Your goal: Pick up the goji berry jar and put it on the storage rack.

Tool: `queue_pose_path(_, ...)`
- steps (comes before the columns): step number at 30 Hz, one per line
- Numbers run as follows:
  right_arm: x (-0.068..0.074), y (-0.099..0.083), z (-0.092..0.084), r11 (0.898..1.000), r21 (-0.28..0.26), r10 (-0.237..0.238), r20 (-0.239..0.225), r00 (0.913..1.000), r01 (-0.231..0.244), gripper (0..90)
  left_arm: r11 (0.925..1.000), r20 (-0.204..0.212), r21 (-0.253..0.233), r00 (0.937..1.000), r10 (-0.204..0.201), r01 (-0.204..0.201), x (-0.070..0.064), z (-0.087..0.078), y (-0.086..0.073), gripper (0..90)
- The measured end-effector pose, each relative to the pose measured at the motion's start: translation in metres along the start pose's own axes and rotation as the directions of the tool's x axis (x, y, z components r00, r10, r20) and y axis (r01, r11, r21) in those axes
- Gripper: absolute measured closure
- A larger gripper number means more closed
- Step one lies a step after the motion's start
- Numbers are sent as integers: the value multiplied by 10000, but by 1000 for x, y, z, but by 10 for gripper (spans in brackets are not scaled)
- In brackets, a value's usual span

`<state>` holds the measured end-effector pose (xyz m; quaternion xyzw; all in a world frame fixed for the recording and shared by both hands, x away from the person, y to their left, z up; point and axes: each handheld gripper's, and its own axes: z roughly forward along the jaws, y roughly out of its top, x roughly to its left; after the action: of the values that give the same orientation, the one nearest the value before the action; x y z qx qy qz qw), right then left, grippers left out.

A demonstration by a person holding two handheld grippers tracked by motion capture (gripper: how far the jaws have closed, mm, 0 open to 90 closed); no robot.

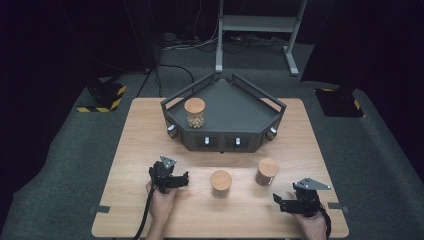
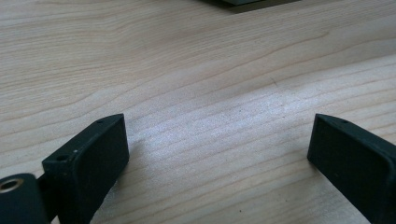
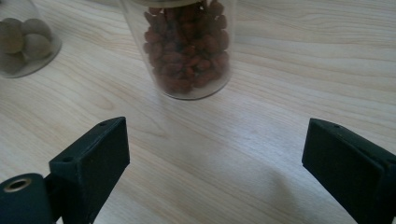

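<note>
Three glass jars with wooden lids are in the high view. One, with pale round pieces (image 1: 194, 112), stands on the dark angular tray (image 1: 240, 107). A second jar (image 1: 220, 183) stands on the table's middle, and a third with red-brown nuts (image 1: 266, 171) stands to its right. My left gripper (image 1: 186, 179) rests left of the middle jar, open over bare wood (image 2: 217, 144). My right gripper (image 1: 278, 201) sits near the front right, open (image 3: 215, 154), with the nut jar (image 3: 189, 51) a short way ahead of its jaws. The other jar (image 3: 21, 42) shows at the upper left.
The wooden table (image 1: 150, 130) carries the tray at its far middle. On the dark carpet behind stand a metal frame stand (image 1: 257, 22), cables and two bases with yellow-black tape (image 1: 102, 97). Bare wood lies on both sides of the tray.
</note>
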<state>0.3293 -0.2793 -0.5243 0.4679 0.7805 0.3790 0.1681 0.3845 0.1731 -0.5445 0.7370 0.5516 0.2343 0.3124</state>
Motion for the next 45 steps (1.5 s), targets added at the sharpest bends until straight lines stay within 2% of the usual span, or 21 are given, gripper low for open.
queue_pose_path(10, 11, 1, 2, 9997, -127, -225, -209, 9995, 222, 68, 10000, -1, 1, 10000, -1, 1, 0, 0, 0, 55)
queue_pose_path(14, 19, 2, 4, 9990, -64, -439, -410, 9982, 436, 71, 10000, -5, 2, 10000, 1, -1, 0, 0, 0, 55)
queue_pose_path(21, 26, 2, 6, 9976, -192, -675, -490, 9965, 666, 79, 10000, -11, -1, 10000, 1, -1, 0, 0, 0, 55)
queue_pose_path(27, 37, 5, 9, 9947, -174, -1023, -799, 9915, 1013, 86, 10000, -14, -1, 10000, 1, -1, 0, 0, 0, 55)
queue_pose_path(33, 49, 8, 12, 9890, -274, -1477, -1163, 9822, 1455, 97, 10000, -17, -2, 10000, 1, -1, 0, 0, 0, 55)
queue_pose_path(45, 67, 17, 23, 9841, -389, -1772, -1727, 9689, 1731, 98, 10000, -21, -1, 10000, 4, -4, 0, 0, 0, 56)
